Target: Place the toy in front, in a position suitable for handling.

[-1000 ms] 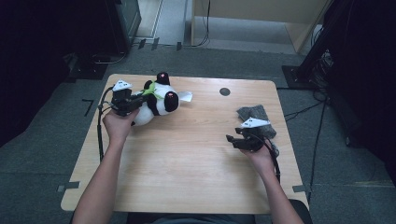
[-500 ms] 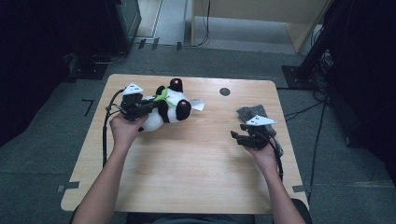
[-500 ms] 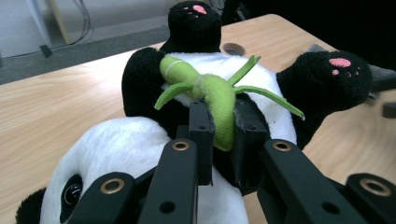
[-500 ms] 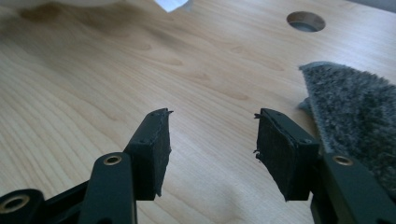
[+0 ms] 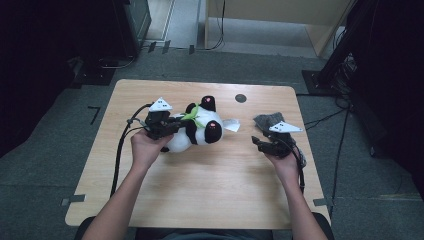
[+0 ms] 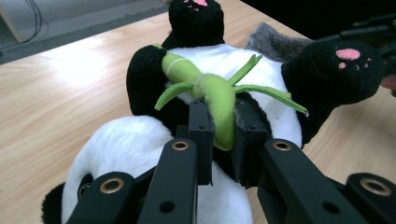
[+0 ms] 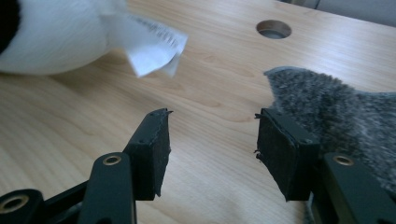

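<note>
A black and white plush panda (image 5: 200, 131) lies on the wooden table (image 5: 210, 200), left of centre. It carries a green bamboo stalk (image 6: 205, 91) on its belly. My left gripper (image 5: 172, 125) is shut on that green stalk, and its pads (image 6: 201, 125) pinch the stalk's near end. My right gripper (image 5: 260, 142) stands open at the table's right, nothing between its pads (image 7: 156, 140). A grey furry cloth (image 7: 336, 112) lies just beside its right jaw. The panda's white label (image 7: 152, 44) hangs a little ahead of it.
A round hole (image 5: 240, 98) sits in the tabletop near the far edge. Cables trail from both grippers toward the table's near edge. Dark equipment and cables stand on the floor beyond the table, left and right.
My left gripper has carried the panda to the right, toward the table's middle. The right gripper has stayed almost in place beside the grey cloth.
</note>
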### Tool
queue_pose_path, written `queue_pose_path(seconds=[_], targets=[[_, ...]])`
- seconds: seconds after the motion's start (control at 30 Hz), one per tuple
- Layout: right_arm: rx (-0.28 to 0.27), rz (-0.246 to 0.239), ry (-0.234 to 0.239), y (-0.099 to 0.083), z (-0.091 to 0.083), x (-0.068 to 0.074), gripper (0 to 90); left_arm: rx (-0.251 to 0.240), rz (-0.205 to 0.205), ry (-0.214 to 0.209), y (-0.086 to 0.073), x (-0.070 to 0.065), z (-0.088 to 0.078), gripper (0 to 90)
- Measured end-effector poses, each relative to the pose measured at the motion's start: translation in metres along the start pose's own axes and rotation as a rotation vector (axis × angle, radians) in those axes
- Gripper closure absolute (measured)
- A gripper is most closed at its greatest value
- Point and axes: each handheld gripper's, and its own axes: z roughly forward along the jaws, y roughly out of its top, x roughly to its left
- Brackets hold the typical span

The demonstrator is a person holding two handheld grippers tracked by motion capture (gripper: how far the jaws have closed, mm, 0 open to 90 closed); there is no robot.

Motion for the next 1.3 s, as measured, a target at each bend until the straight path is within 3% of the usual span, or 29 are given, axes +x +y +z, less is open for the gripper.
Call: queue_pose_path(seconds=[0.2,0.3,0.6,0.73,0.87,0.93,1.03,1.13,1.3], targets=[[-0.001,0.043,-0.045,0.0,0.003,-0.012,43.8,0.033,-0.001,-0.043,-0.003,-0.016,0.012,80.5],[0.007,0.039,-0.076,0.0,0.004,-0.017,43.8,0.042,-0.007,-0.062,-0.005,-0.022,0.02,80.5],[0.01,0.083,-0.159,0.006,0.0,-0.047,43.7,0.056,-0.004,-0.065,-0.008,-0.035,0.032,79.7],[0.015,0.039,-0.229,0.002,-0.002,-0.055,43.9,0.044,-0.023,-0.058,-0.009,-0.037,0.033,79.1],[0.031,0.075,-0.217,-0.001,0.001,-0.063,44.5,0.013,-0.043,-0.036,-0.014,-0.042,0.034,78.3],[0.047,0.069,-0.218,-0.002,0.006,-0.065,44.8,0.002,-0.054,-0.035,-0.016,-0.043,0.034,77.0],[0.056,0.084,-0.2,-0.002,0.013,-0.067,45.4,0.0,-0.04,-0.03,-0.019,-0.046,0.034,73.9],[0.071,0.087,-0.194,-0.001,0.021,-0.068,47.8,-0.006,-0.047,-0.037,-0.019,-0.045,0.033,66.5],[0.13,0.091,-0.205,-0.003,0.031,-0.072,52.7,-0.016,-0.023,-0.022,-0.023,-0.048,0.036,51.4]])
